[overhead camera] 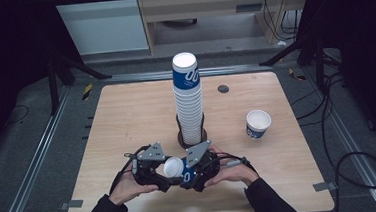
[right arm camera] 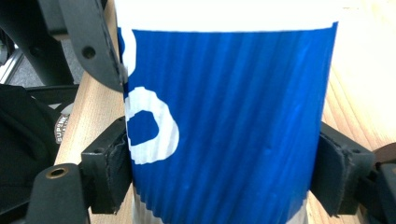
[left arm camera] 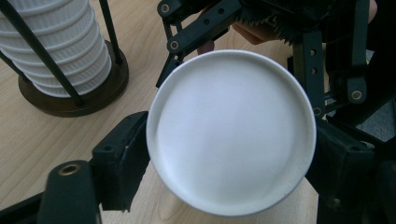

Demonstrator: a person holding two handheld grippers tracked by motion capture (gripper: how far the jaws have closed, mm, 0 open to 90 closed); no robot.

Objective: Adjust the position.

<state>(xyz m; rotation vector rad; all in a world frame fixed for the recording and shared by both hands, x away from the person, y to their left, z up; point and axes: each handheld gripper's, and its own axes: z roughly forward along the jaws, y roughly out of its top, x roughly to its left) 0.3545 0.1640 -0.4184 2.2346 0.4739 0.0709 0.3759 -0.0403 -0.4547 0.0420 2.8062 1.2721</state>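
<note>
The right gripper point(overhead camera: 189, 172) clamps the ribbed blue wall of a paper cup point(overhead camera: 176, 169) near the table's point(overhead camera: 126, 110) front edge, lying it sideways so its mouth faces the left gripper point(overhead camera: 156, 174); those jaws flank the white rim point(left arm camera: 231, 132), apparently pressing it, probably to pull nested cups apart; the cup stack point(overhead camera: 188, 98) stands behind at mid-table; a lone cup point(overhead camera: 258, 124) sits toward the right edge.

Dark sleeves, black hand-held gripper point(overhead camera: 164, 174) with grey three-cornered plate, brass-coloured screw, black cable
</note>
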